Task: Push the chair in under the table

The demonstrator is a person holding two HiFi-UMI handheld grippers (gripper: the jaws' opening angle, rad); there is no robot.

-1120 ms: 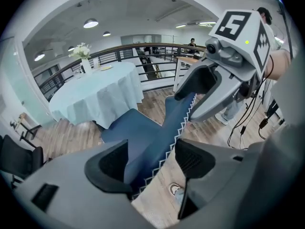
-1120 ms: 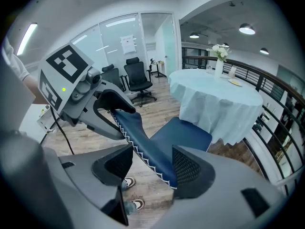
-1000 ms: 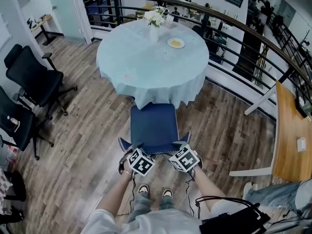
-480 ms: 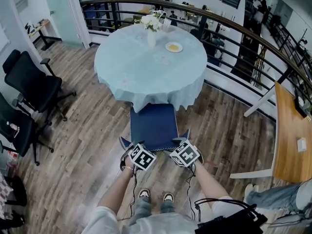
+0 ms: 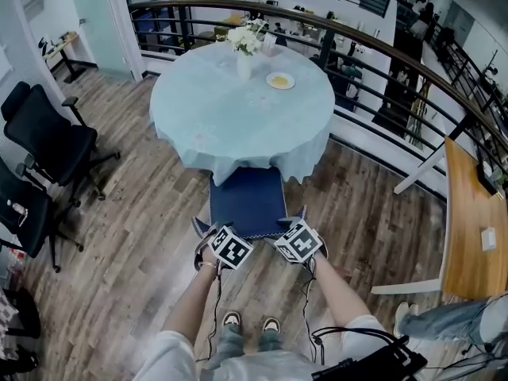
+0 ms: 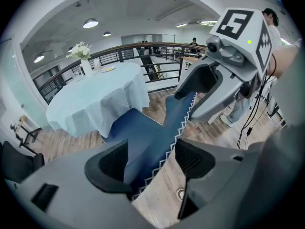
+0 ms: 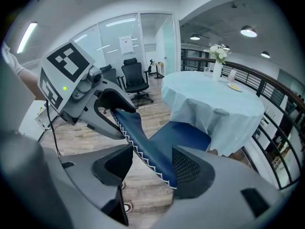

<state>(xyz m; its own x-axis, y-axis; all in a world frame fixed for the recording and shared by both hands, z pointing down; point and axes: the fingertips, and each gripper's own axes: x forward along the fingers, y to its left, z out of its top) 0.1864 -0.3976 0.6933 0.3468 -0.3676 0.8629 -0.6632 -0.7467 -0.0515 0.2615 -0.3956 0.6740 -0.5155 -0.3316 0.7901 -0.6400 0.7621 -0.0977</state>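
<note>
The chair (image 5: 248, 201) stands before the table (image 5: 230, 113), seat partly under.

Floor of grey-brown wood planks (image 5: 135, 236); curved dark railing (image 5: 373, 70) with a wooden top rail along the far side, a lower level visible beyond it; two black office chairs (image 5: 48, 145) at left near the wall; wooden desk (image 5: 468, 221) at right edge; glass partition (image 7: 143, 37) behind; round ceiling lamps (image 6: 90, 23) lit.

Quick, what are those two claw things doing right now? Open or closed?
Left gripper: open, jaws straddling the chair back.
Right gripper: open, also straddling the chair back.
</note>
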